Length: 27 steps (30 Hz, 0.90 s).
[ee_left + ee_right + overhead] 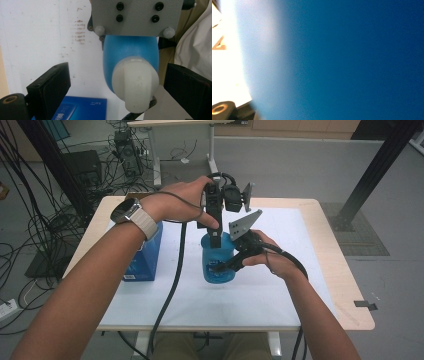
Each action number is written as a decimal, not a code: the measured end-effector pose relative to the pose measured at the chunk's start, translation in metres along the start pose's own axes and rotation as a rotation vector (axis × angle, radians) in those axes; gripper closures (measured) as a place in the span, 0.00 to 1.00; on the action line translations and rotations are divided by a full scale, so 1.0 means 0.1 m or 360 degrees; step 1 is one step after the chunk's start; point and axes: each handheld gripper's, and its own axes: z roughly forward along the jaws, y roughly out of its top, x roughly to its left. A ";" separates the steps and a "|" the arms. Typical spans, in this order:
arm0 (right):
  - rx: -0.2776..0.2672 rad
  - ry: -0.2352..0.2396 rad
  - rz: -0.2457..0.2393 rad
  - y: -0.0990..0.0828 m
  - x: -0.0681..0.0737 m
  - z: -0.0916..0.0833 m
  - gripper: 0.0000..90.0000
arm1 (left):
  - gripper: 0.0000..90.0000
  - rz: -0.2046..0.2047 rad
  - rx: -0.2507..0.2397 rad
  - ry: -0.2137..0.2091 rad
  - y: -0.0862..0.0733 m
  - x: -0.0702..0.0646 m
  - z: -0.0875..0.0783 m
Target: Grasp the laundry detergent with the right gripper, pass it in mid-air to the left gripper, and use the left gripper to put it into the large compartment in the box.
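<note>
Here the right tongs clamp the smooth, likely slippery blue bottle mid-table, while the open left tongs straddle its ridged white cap, the surest hold.

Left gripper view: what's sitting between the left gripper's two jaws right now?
In the left gripper view, the white cap of the blue bottle sits between the left gripper jaws. A gap shows on the left side; the right jaw is close, contact unclear.

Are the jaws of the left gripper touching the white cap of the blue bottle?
Apart. In the left gripper view, gaps show between each jaw and the white cap.
</note>
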 end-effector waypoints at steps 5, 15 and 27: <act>-0.0004 0.0000 0.0004 -0.01 0.00 0.00 0.49 | 0.08 0.0000 -0.0002 -0.0002 0.00 0.00 0.00; 0.0000 0.0004 0.0000 -0.01 0.01 0.00 0.49 | 0.08 0.0001 0.0005 0.0006 0.00 0.00 0.00; -0.0013 0.0001 0.0001 -0.01 0.01 -0.03 0.49 | 0.08 -0.0002 -0.0010 0.0010 0.02 -0.01 0.01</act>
